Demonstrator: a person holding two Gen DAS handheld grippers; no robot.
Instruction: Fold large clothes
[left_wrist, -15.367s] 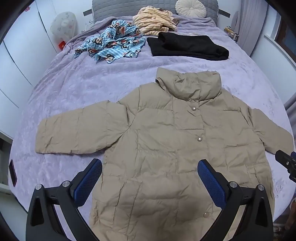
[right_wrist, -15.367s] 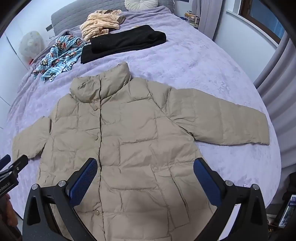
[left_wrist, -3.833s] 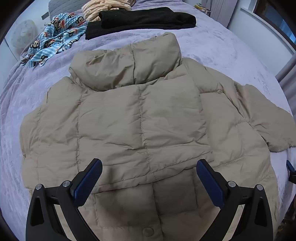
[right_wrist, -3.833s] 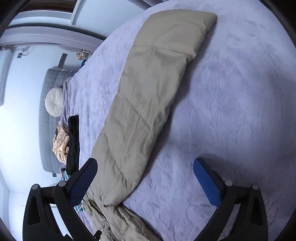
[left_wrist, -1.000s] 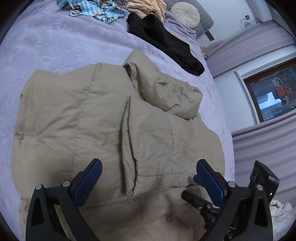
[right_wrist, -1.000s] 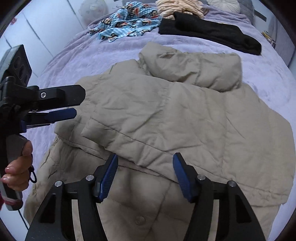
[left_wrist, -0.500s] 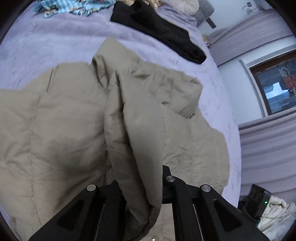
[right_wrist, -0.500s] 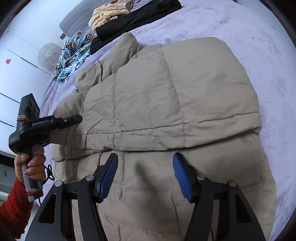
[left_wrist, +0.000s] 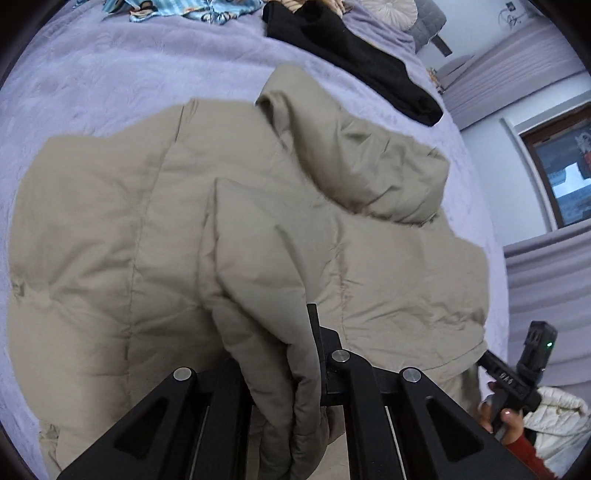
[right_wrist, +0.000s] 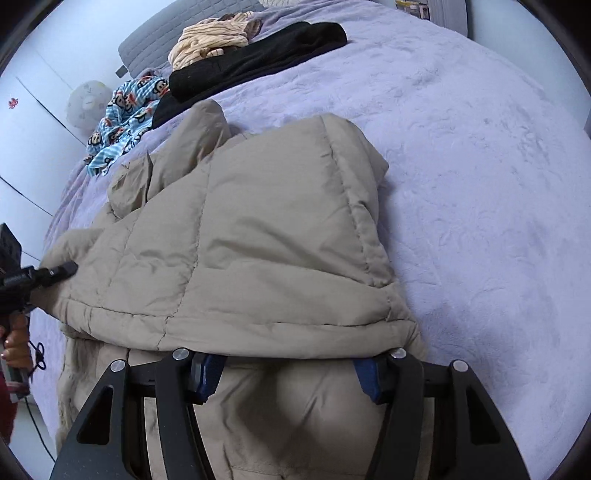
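Observation:
A tan puffer jacket (left_wrist: 147, 229) lies on the purple bed cover (left_wrist: 110, 74) with both sleeves folded in over its body. My left gripper (left_wrist: 280, 354) is shut on a raised fold at the jacket's left edge, and cloth hangs over its fingers. From the right wrist view its black tip (right_wrist: 62, 271) sits at the jacket's (right_wrist: 258, 240) left edge, held by a hand. My right gripper (right_wrist: 286, 376) is pushed under the folded lower edge on the right side. Its jaws are closing with jacket cloth bulging between the blue pads (right_wrist: 365, 376), which are half hidden.
A black garment (right_wrist: 258, 55), a cream striped one (right_wrist: 210, 40) and a blue monkey-print cloth (right_wrist: 125, 110) lie near the headboard. Bare bed cover (right_wrist: 480, 184) spreads right of the jacket. A white padded item (left_wrist: 554, 424) lies beyond the bed's edge, below a window (left_wrist: 565, 177).
My left gripper went from wide open to shut on a jacket fold. My right gripper swung to the jacket's right side, slid under the folded edge, and its jaws narrowed.

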